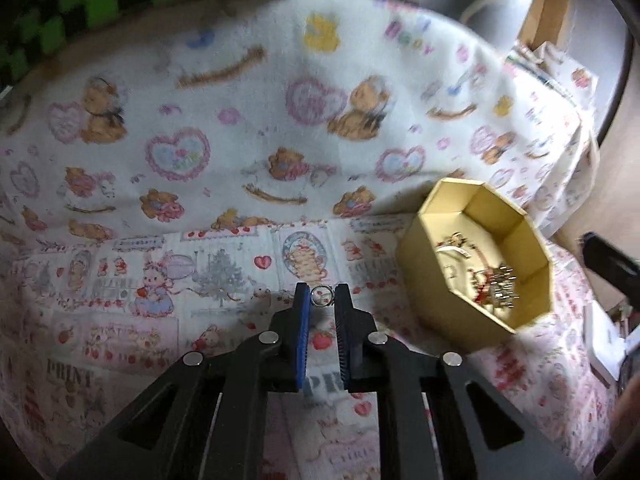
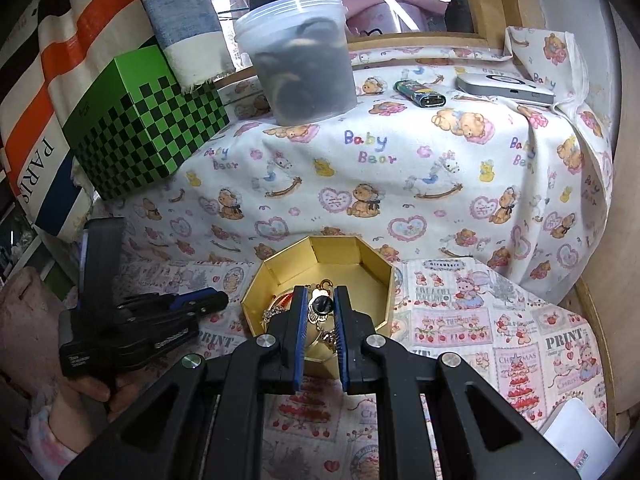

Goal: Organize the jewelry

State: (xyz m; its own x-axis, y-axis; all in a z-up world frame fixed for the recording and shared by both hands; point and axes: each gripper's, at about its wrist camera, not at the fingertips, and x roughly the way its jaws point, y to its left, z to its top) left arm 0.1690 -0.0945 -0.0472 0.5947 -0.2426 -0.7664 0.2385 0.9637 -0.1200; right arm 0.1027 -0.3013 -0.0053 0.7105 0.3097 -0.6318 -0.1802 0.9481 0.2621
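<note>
A gold octagonal box stands open on the printed cloth, with several jewelry pieces inside. My left gripper is shut on a small silver ring, held above the cloth to the left of the box. In the right wrist view the same box is straight ahead. My right gripper is over the box and shut on a small dark round piece with a gold chain hanging below. The left gripper shows to the left of the box.
A green checkered box stands at the back left. A plastic tub, a lighter and a silver device sit on the raised bear-print cloth. A white card lies at the right front.
</note>
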